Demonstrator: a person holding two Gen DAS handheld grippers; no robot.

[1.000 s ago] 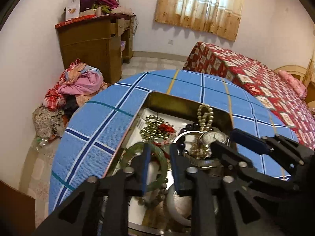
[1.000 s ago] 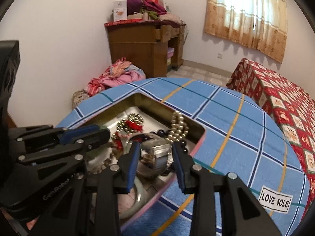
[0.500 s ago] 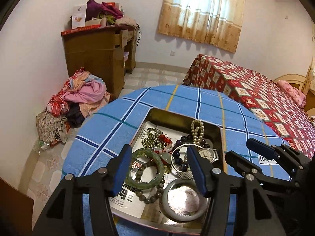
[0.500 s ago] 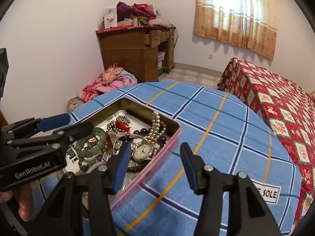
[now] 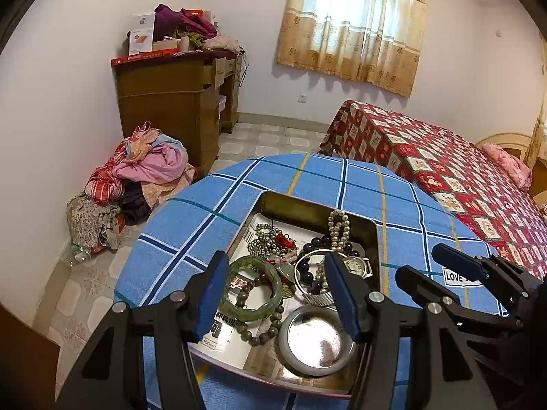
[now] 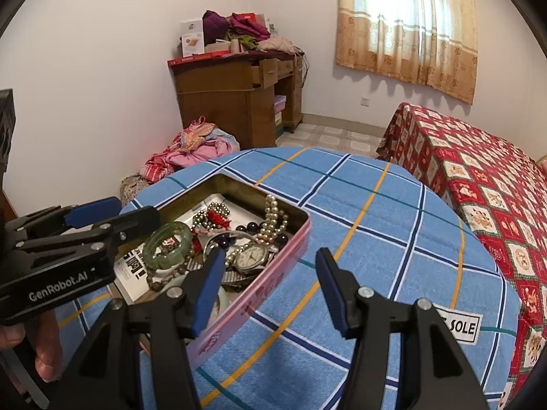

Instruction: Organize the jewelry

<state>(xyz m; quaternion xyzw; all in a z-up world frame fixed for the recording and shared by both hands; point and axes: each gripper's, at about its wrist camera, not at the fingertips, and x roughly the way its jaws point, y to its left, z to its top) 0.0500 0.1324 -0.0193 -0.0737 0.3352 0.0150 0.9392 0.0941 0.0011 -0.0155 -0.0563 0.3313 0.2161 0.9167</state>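
Two grippers are held spread above a pink-sided tin on the blue plaid tablecloth: the left gripper over its green bangle, the right gripper beside its wristwatch; nothing is pinched.

Shiny things in a tin on soft cloth
The tin box is shiny metal; the green bangle looks smooth and glassy; the watch is bright metal; the blue tablecloth is matt cloth; the desk is brown wood.
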